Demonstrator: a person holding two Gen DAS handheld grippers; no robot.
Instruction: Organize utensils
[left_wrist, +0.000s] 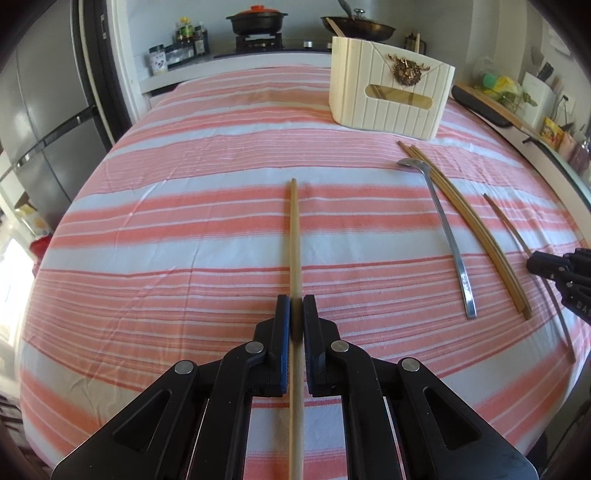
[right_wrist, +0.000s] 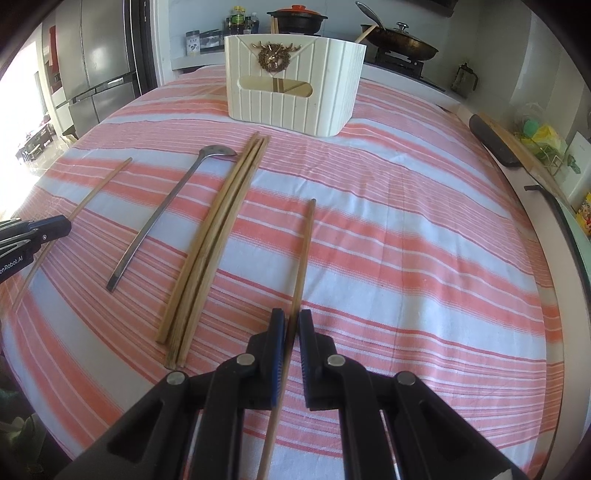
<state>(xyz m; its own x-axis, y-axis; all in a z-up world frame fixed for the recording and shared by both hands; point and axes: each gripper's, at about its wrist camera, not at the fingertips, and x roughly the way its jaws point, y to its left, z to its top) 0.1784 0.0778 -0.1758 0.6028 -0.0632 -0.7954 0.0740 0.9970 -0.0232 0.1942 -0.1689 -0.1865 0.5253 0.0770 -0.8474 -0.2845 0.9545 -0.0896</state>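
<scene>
five wooden chopsticks (right_wrist: 218, 236), one metal spoon (right_wrist: 166, 206), one cream holder box (right_wrist: 295, 88), two tools (right_wrist: 291, 328).

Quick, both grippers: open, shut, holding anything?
Left gripper: shut on a chopstick.
Right gripper: shut on another chopstick.

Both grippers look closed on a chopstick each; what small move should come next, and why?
Probably carry the left gripper with its chopstick toward the cream holder. Each gripper is shut on one stick, the holder already shows sticks through its window, and a spoon and chopstick bundle remain on the cloth.
</scene>
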